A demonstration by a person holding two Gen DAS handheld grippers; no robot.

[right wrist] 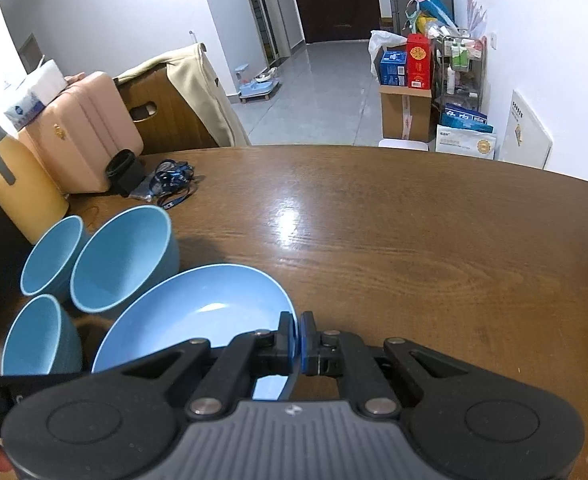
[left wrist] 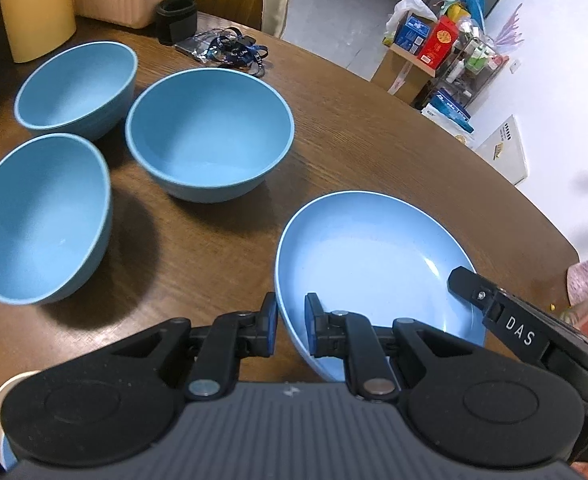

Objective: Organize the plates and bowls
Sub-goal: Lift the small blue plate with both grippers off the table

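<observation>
Both claws grip one light-blue plate [left wrist: 366,248] by opposite rims: left claw [left wrist: 291,328] nearly closed on its near-left edge, right claw [right wrist: 297,340] clamped tight on the right edge. Three blue bowls [left wrist: 210,132] stand clustered on the wooden desk [left wrist: 374,140], just left of the plate.

White walls [right wrist: 126,12], grey tiled floor [right wrist: 318,92], dark door [right wrist: 330,0].

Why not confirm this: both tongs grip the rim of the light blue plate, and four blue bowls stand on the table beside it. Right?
Wrong on the count: three blue bowls stand beside the plate, as the left wrist view shows. The left tongs and right tongs do grip its rim.
</observation>
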